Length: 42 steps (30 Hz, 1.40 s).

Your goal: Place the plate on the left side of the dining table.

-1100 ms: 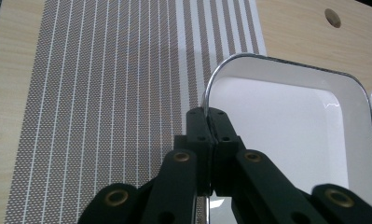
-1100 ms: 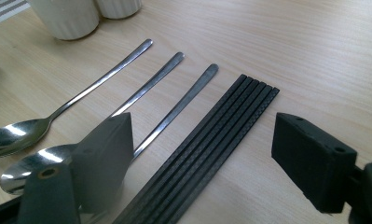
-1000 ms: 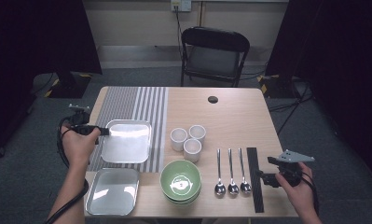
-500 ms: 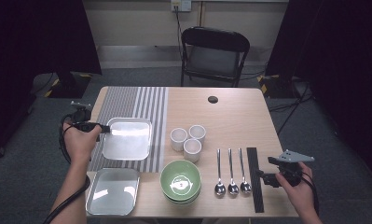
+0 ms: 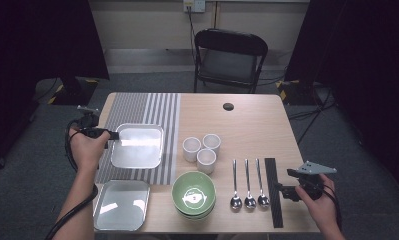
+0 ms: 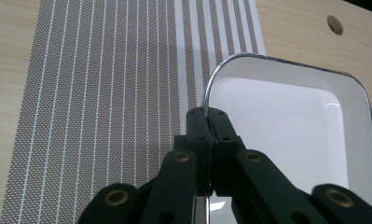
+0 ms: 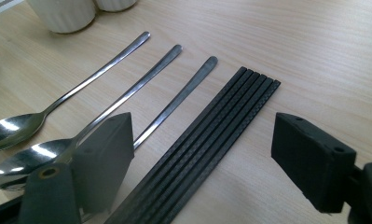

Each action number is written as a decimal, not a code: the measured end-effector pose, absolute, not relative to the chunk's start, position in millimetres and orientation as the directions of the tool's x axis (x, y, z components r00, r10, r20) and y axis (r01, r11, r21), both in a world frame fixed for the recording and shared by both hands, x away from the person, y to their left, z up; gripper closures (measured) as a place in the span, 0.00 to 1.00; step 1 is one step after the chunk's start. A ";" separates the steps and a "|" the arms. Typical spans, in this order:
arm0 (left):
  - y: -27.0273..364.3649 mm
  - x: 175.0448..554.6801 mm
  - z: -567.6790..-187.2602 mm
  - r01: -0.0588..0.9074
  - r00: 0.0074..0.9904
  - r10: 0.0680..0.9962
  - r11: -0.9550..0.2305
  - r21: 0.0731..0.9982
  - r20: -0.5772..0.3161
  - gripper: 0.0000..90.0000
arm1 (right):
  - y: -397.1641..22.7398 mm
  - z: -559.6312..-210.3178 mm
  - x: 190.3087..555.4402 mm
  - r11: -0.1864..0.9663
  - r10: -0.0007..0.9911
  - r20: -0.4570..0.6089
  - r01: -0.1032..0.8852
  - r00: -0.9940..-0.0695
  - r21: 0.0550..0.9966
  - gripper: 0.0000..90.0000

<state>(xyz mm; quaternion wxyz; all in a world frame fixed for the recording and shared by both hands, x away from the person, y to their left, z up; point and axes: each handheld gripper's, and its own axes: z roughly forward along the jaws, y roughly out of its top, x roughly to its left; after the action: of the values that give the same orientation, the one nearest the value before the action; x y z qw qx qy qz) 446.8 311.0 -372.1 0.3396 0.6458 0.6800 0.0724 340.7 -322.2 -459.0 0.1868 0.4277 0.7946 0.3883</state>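
My left gripper [image 5: 114,135] is shut on the left rim of a shiny rectangular metal tray [image 5: 137,146] that lies on the grey striped placemat [image 5: 152,107]. In the left gripper view the black jaws [image 6: 210,114] pinch the tray [image 6: 286,126] at its curved corner edge. My right gripper [image 5: 282,191] is at the table's right front, open, its jaws on either side of a row of black chopsticks [image 7: 211,144] with nothing gripped. Three spoons [image 7: 127,93] lie just left of the chopsticks.
A second metal tray [image 5: 121,205] sits at the front left corner. Stacked green bowls [image 5: 193,194] stand at front centre, three white cups [image 5: 202,150] behind them. A cable hole [image 5: 228,106] is at the far edge. A folding chair [image 5: 229,60] stands beyond the table.
The left gripper and the tray it grips have shifted slightly away from the person, toward the far edge. The right gripper has stayed where it was.
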 end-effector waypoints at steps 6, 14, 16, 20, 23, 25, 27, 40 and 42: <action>311.8 452.4 -374.0 0.834 0.050 0.928 0.164 0.527 -0.369 0.99 | -323.0 -461.6 343.0 0.334 0.824 0.040 0.541 -0.566 0.772 0.23; 313.4 456.7 -373.0 0.827 0.053 0.929 0.165 0.538 -0.366 0.99 | -322.1 -462.8 344.2 0.333 0.825 0.044 0.548 -0.563 0.768 0.23; 313.2 457.6 -372.8 0.831 0.056 0.930 0.159 0.533 -0.364 0.99 | -321.6 -462.9 344.3 0.336 0.824 0.040 0.545 -0.565 0.768 0.23; 312.6 459.9 -373.1 0.831 0.060 0.931 0.153 0.535 -0.360 0.99 | -321.3 -462.9 344.3 0.336 0.824 0.041 0.546 -0.565 0.767 0.23; 311.4 462.6 -373.5 0.832 0.061 0.933 0.149 0.535 -0.354 0.99 | -322.3 -463.4 344.5 0.335 0.823 0.044 0.547 -0.566 0.767 0.23; 311.3 464.1 -374.8 0.832 0.062 0.929 0.154 0.533 -0.365 0.99 | -322.8 -463.6 344.6 0.335 0.824 0.044 0.548 -0.565 0.767 0.23; 311.6 465.6 -375.6 0.831 0.061 0.932 0.151 0.536 -0.357 0.99 | -323.7 -463.7 344.7 0.329 0.826 0.049 0.550 -0.562 0.767 0.23; 313.2 473.0 -377.3 0.831 0.052 0.933 0.157 0.534 -0.355 0.99 | -323.2 -465.1 348.5 0.326 0.823 0.058 0.554 -0.565 0.766 0.23; 314.3 473.9 -378.5 0.830 0.046 0.932 0.165 0.533 -0.360 0.99 | -322.3 -464.9 349.5 0.328 0.820 0.056 0.548 -0.570 0.769 0.23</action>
<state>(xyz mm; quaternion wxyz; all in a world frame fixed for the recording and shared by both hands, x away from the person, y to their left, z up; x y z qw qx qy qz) 473.9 314.3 -378.5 0.3339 0.6416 0.6863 0.0762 349.5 -322.3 -464.9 0.1746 0.4296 0.7960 0.3890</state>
